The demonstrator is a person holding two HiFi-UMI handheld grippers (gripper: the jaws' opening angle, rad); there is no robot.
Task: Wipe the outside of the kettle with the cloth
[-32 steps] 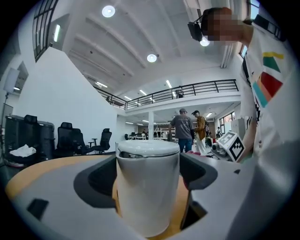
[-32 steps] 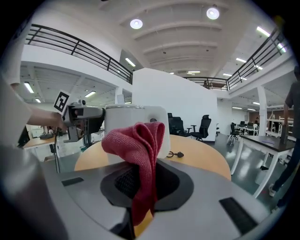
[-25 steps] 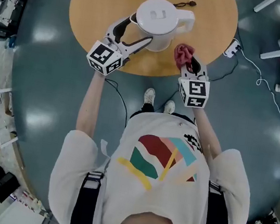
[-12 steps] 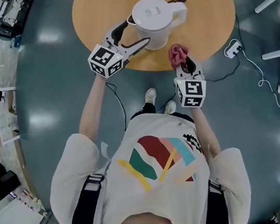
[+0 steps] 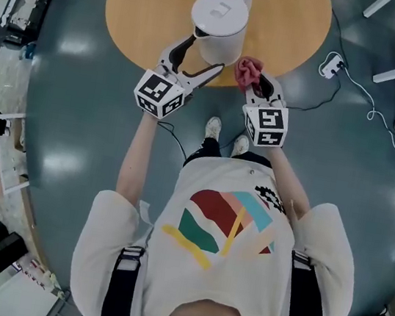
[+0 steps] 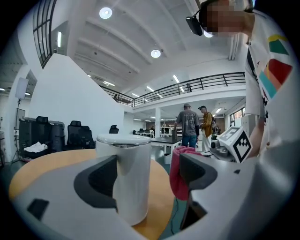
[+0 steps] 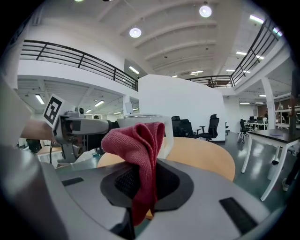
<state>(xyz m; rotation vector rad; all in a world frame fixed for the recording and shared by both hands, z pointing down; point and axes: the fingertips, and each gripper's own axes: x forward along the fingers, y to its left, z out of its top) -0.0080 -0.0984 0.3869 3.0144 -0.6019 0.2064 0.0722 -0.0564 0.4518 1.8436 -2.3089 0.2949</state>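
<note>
The white kettle (image 5: 218,17) stands on the round wooden table (image 5: 147,4) near its front edge, handle pointing away from me. My left gripper (image 5: 205,53) is open, its jaws reaching either side of the kettle's near left flank. In the left gripper view the kettle (image 6: 129,180) sits between the jaws, close against the left one, with a gap to the right one. My right gripper (image 5: 258,81) is shut on the red cloth (image 5: 246,70), which bunches up beside the kettle's right side. In the right gripper view the cloth (image 7: 138,150) hides most of the kettle (image 7: 165,127).
A power strip with a white cable (image 5: 332,65) lies on the floor to the right of the table. My feet (image 5: 212,130) are just below the table's front edge. Two people (image 6: 190,124) stand far off, behind the table.
The kettle has turned, its handle swinging from the right to the far side. Both grippers have drawn closer together, and the cloth now sits nearer the kettle's side.
</note>
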